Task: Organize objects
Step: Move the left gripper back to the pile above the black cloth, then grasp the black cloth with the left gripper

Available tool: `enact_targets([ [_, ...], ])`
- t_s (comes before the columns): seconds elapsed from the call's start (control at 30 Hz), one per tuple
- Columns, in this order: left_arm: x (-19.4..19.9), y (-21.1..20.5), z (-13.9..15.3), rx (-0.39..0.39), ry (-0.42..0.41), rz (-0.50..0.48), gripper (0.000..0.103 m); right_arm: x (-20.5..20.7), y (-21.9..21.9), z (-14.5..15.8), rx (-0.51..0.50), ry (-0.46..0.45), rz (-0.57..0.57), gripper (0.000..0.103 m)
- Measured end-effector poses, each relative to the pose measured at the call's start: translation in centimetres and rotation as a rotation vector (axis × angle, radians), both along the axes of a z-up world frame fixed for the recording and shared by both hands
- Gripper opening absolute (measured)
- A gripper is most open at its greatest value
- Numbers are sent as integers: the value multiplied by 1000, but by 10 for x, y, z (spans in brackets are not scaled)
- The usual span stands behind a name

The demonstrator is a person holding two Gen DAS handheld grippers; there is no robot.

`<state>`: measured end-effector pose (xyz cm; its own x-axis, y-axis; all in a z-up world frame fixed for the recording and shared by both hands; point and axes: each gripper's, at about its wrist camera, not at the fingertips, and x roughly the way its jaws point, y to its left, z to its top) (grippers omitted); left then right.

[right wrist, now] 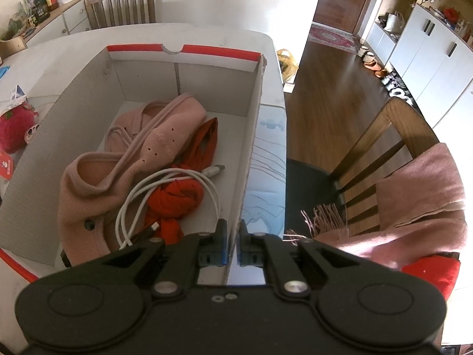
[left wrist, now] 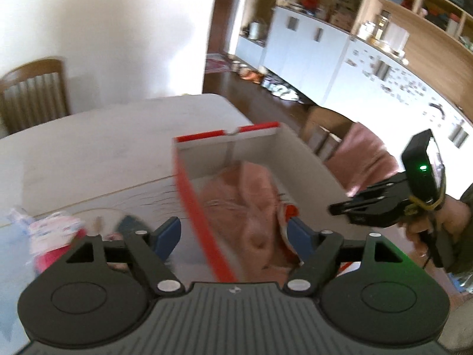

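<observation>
Two grippers: right gripper (right wrist: pixel 233 244) fingers pinch box (right wrist: pixel 251 136) wall; left gripper (left wrist: pixel 235 232) fingers spread wide.

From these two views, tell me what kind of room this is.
Most likely a home dining area open to an entryway: a dining table with wooden chairs, white storage cabinets, and shoes lined along the wood floor.

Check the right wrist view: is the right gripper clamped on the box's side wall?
Yes: the right gripper has its blue pads pinched on the thin right wall of the box, one pad inside and one outside.
</observation>
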<state>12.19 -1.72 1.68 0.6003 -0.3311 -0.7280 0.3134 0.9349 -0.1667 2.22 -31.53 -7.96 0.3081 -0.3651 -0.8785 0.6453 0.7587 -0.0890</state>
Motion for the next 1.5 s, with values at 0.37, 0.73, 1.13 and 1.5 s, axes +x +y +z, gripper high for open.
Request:
enact_targets([
  [0.37,-24,97,-17,40,47,257,93,1,1,1,4,13,-11,6],
  [0.73,-40,149,-90,140,199,397,102,3,4,-1,-1,27,-24,7],
  [1.13,-52,180,-139,185,270,426,102,3,6,-5,0,39,-44,5],
  [1.5,-57,186,-150,186,286,431,75,3,6,-5,-2,39,-53,5],
])
